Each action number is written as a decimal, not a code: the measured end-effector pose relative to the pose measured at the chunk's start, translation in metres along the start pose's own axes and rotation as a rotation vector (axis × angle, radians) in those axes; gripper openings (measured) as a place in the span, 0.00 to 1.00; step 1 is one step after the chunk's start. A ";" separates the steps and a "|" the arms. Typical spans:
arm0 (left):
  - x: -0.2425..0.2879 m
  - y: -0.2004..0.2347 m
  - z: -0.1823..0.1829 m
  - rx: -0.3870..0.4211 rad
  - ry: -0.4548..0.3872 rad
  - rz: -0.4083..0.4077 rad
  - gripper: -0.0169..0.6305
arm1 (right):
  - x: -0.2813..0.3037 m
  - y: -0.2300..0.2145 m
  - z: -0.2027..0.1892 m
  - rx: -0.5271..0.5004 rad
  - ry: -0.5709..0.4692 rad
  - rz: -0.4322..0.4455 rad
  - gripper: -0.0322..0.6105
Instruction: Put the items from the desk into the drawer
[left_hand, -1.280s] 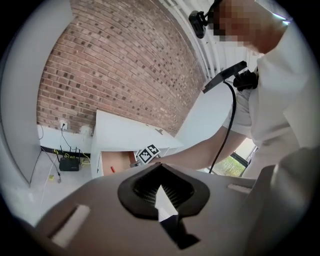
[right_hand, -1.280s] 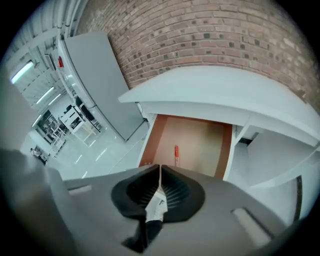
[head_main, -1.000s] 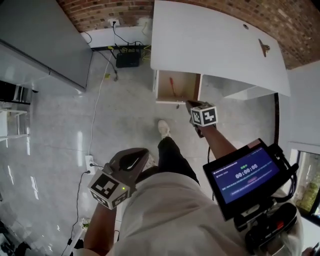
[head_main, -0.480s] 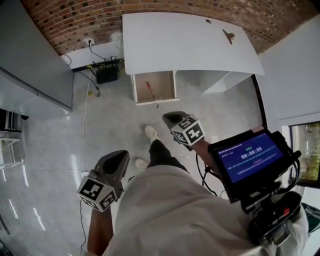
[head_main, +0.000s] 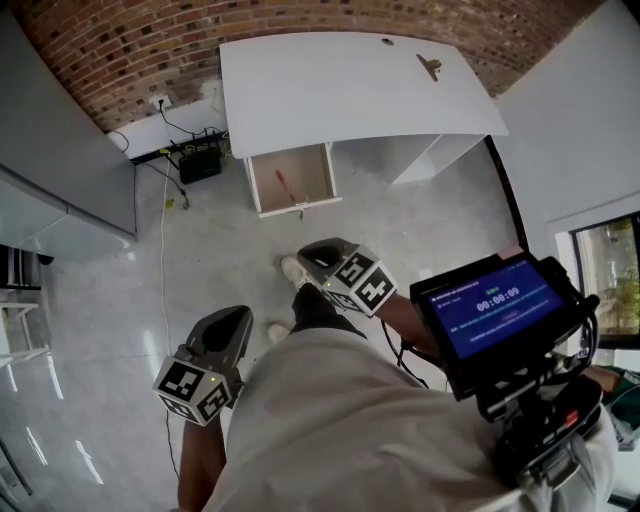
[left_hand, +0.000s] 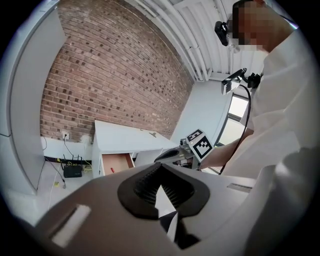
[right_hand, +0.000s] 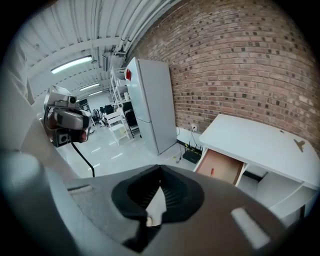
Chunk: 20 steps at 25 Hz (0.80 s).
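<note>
**Both tools shut on nothing, held low and well back from the worktop (head_main: 340, 85)**
The left tool (head_main: 230, 322) and right tool (head_main: 312, 255) are closed and empty. A small brown item (head_main: 430, 66) lies near the worktop's far right corner, well apart from the open drawer (head_main: 318, 172), where a red item (head_main: 284, 184) rests. It is best met from above, jaws opened first. A second ago the right tool was at the drawer front; now it is drawn back.
</note>
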<state>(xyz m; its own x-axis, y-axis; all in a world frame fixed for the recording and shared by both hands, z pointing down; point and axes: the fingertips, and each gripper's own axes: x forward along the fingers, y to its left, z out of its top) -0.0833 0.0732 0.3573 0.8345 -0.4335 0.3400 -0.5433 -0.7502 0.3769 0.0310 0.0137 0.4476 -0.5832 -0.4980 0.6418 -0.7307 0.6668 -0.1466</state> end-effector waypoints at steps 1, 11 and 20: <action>0.000 0.000 -0.001 -0.001 0.003 -0.002 0.04 | 0.000 0.003 0.002 -0.009 -0.003 0.004 0.05; -0.001 -0.001 -0.005 -0.007 0.014 -0.002 0.04 | -0.004 0.022 0.011 -0.050 -0.007 0.039 0.05; -0.003 -0.002 -0.006 -0.013 0.013 0.004 0.04 | -0.006 0.033 0.023 -0.103 -0.024 0.056 0.05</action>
<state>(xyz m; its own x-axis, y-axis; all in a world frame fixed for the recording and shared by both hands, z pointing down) -0.0852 0.0789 0.3608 0.8311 -0.4301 0.3526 -0.5480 -0.7417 0.3869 0.0025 0.0258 0.4215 -0.6310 -0.4708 0.6166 -0.6573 0.7466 -0.1026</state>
